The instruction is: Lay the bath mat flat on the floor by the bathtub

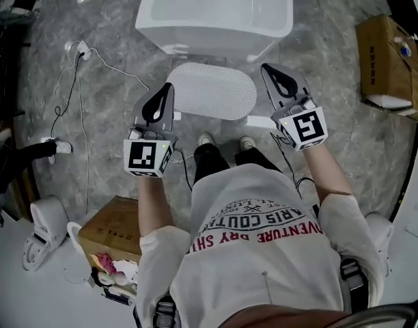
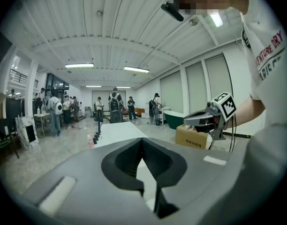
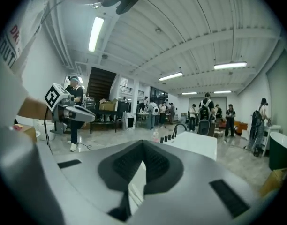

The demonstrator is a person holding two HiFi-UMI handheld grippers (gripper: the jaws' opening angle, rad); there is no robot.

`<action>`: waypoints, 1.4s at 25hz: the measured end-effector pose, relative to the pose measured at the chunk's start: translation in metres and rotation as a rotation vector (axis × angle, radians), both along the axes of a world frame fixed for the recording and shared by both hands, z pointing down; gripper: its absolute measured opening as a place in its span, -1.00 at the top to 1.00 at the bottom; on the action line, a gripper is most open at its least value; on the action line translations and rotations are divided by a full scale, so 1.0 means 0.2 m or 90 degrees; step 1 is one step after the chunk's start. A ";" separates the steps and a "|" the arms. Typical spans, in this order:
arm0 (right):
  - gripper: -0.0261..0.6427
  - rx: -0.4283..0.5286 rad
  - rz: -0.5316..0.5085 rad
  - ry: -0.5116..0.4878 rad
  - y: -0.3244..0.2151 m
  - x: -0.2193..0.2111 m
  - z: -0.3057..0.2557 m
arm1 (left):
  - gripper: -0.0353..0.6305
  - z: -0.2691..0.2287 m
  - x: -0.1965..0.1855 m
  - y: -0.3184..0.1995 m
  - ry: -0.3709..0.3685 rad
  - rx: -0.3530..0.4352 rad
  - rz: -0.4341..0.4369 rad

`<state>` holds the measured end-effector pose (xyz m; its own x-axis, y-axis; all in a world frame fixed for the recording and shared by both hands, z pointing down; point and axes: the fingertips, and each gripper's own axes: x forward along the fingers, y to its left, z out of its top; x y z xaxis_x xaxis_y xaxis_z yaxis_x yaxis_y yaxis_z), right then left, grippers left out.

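The left claw (image 1: pixel 166 91) is seen with its jaws brought fully together, and nothing is held between them. The same is seen of the right claw (image 1: pixel 272 74), whose jaws are likewise pressed together on nothing. Both are held up in the air, tips pointed forward toward the bathtub (image 1: pixel 195 41).

The bath mat (image 1: pixel 212 91) is spread flat on the floor (image 1: pixel 113 39), between the two claws and below them, to the right of the left claw's tips and to the left of the right claw's. It is touched by neither claw. Its far edge lies just beside the bathtub wall, ahead of both claws. The person's shoes (image 1: pixel 206 139) are placed near the mat's near edge, behind the claw tips.

A cardboard box (image 1: pixel 390 67) is seen well to the right of the right claw, and a white cable (image 1: pixel 120 70) is trailed over the floor to the left of the left claw.
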<state>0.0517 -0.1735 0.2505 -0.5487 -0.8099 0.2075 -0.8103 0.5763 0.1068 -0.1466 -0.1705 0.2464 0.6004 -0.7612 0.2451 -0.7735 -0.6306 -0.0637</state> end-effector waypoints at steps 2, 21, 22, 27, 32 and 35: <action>0.90 0.025 -0.003 0.006 0.07 0.05 -0.16 | 0.86 -0.17 0.04 0.06 -0.003 0.030 0.005; 0.90 0.112 0.060 -0.028 0.45 0.47 -0.48 | 0.86 -0.56 0.37 0.42 0.010 0.123 0.011; 0.90 0.112 0.062 -0.030 0.46 0.48 -0.48 | 0.86 -0.57 0.38 0.43 0.011 0.123 0.011; 0.90 0.118 0.067 -0.030 0.49 0.53 -0.50 | 0.86 -0.60 0.44 0.45 0.012 0.126 0.000; 0.90 0.131 0.067 -0.041 0.52 0.55 -0.53 | 0.86 -0.62 0.47 0.50 0.004 0.132 -0.009; 0.90 0.131 0.070 -0.049 0.54 0.57 -0.54 | 0.86 -0.63 0.48 0.52 0.001 0.130 -0.013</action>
